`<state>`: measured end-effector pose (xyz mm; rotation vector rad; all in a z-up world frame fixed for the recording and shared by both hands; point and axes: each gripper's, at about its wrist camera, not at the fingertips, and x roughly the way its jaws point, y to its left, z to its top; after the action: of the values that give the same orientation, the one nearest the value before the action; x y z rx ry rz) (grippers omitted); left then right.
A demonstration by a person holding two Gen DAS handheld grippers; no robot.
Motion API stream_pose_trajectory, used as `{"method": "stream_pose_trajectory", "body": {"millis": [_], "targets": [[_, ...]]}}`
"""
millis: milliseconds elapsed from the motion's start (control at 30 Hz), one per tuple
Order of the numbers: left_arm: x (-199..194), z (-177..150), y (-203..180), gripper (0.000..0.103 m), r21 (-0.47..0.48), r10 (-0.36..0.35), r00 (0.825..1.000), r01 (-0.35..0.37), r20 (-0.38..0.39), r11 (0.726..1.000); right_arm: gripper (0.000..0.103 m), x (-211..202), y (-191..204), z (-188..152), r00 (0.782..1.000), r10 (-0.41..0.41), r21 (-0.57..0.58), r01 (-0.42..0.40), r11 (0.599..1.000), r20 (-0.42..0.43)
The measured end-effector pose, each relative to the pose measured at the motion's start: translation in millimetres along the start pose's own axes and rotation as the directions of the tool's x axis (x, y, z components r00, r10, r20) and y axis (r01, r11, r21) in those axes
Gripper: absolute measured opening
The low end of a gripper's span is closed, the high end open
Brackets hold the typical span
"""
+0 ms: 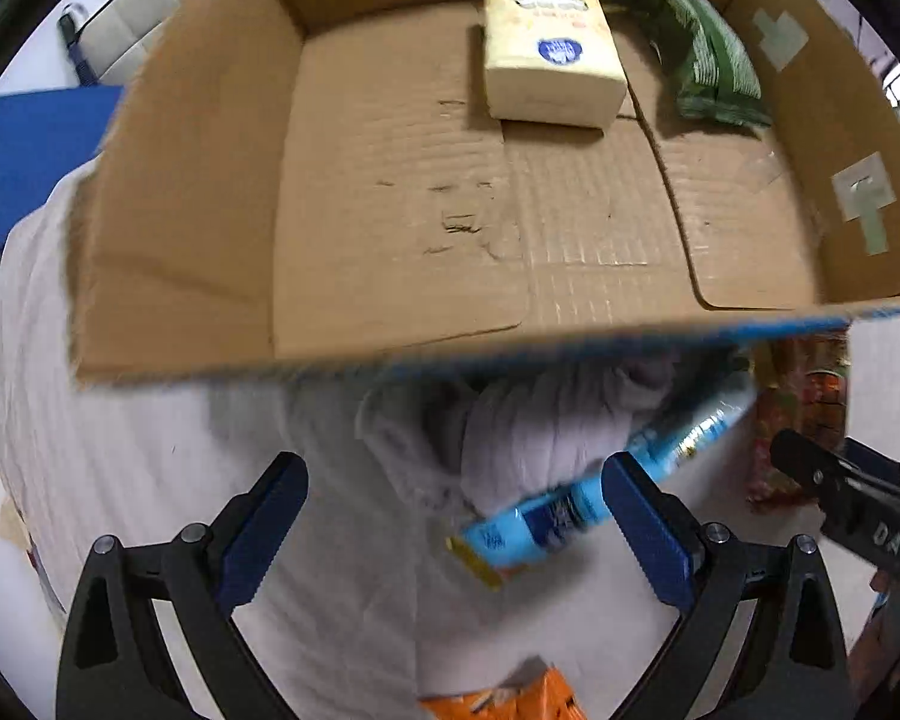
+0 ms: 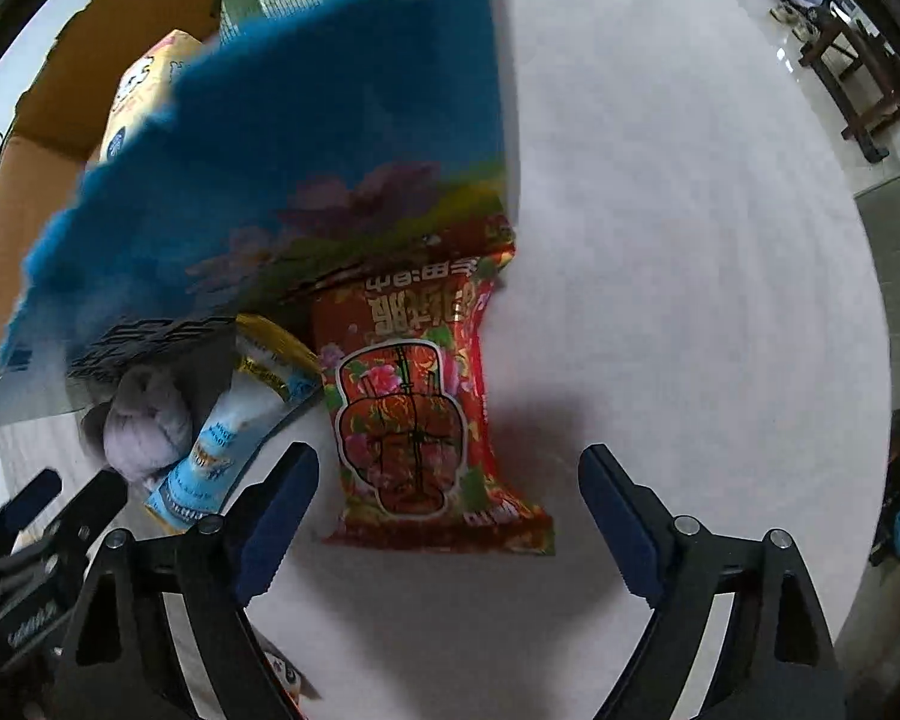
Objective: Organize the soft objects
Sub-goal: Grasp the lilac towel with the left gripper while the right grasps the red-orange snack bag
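Note:
An open cardboard box [image 1: 390,228] lies on the white-covered table, holding a yellow tissue pack [image 1: 546,48] and a green bag [image 1: 708,54]. In front of its near wall lie a grey rolled cloth [image 1: 528,438] and a light-blue packet [image 1: 570,510]. My left gripper [image 1: 456,516] is open just before them, touching neither. My right gripper [image 2: 450,498] is open, its fingers on either side of a red snack bag [image 2: 426,414] that lies flat. The cloth [image 2: 144,426] and blue packet [image 2: 222,450] sit to its left. The box's blue outer wall [image 2: 306,138] stands behind.
An orange packet [image 1: 510,699] lies at the near edge in the left wrist view. A blue board [image 1: 36,156] lies left of the box. The right gripper's finger [image 1: 858,510] shows at right in the left wrist view. White table cover [image 2: 660,240] stretches right of the red bag.

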<state>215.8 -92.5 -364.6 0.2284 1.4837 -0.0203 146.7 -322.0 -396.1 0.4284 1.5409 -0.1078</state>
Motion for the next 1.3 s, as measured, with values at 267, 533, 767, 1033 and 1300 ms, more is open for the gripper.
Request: {"method": "stream_pose_trajectory", "body": {"millis": [267,533,767,1033,1300], "targets": [[15.5,13.1,-19.7,0.097,0.061,-0.070,0.997,0.071,-0.029,0.996,0.079,13.5,1.0,-1.9,0.999,-0.036,0.003,0.036,0.999,-0.027],[9.2,0.8,-45.1,0.045,0.106,-0.135,0.990,0.139,-0.038,0.985,0.051,14.6,17.0,-6.0,0.995,-0.081,-0.066,0.076,0.995,-0.065],[3.7,-29.3,-22.6,0.043,0.011,-0.150,0.987,0.150,-0.057,0.989,0.050,12.1,9.7,-22.4,0.992,-0.082,-0.079,0.075,0.994,-0.091],[-1.7,-71.4,12.9,0.043,-0.110,-0.169,0.981,0.159,-0.091,0.981,0.049,9.4,2.3,-49.3,0.988,-0.097,-0.120,0.083,0.989,-0.121],[3.9,-108.6,39.9,0.046,-0.180,-0.168,0.977,0.142,-0.134,0.973,0.049,17.7,-0.4,-101.2,0.977,-0.148,-0.180,0.120,0.976,-0.150]]}}
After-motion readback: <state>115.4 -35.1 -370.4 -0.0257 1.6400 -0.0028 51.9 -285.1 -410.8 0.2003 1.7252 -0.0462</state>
